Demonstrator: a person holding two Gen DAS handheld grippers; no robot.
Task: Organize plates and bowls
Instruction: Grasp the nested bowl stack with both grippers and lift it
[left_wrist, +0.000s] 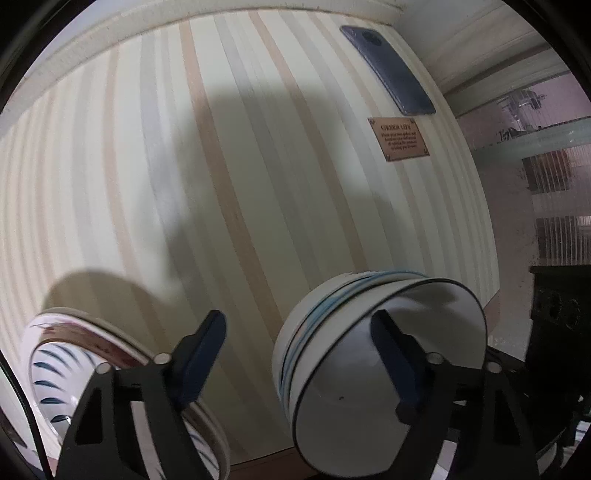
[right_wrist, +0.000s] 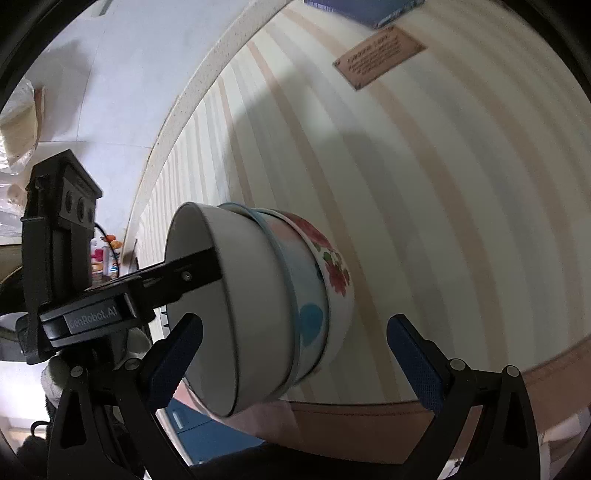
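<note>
A: How far along?
B: On the striped table (left_wrist: 229, 177), the plates (left_wrist: 66, 369) sit stacked at left, the bowls (right_wrist: 266, 302) nested at right.
A: Grippers?
B: Left gripper (left_wrist: 299, 362) spread, one finger inside the top bowl; right gripper (right_wrist: 295, 354) spread, empty. Probably nearly finished.

Both cameras sit low behind their own fingers and look forward along them, close over a striped tablecloth (left_wrist: 236, 177). The left wrist view faces across the cloth toward a brown plaque (left_wrist: 400, 138) and a dark phone (left_wrist: 388, 70) at its far edge, with the stack of bowls (left_wrist: 373, 354) near on its right. The right wrist view is tilted, looks at the same stack of bowls (right_wrist: 266, 306) from the side, and shares the plaque (right_wrist: 380, 55) and cloth.
</note>
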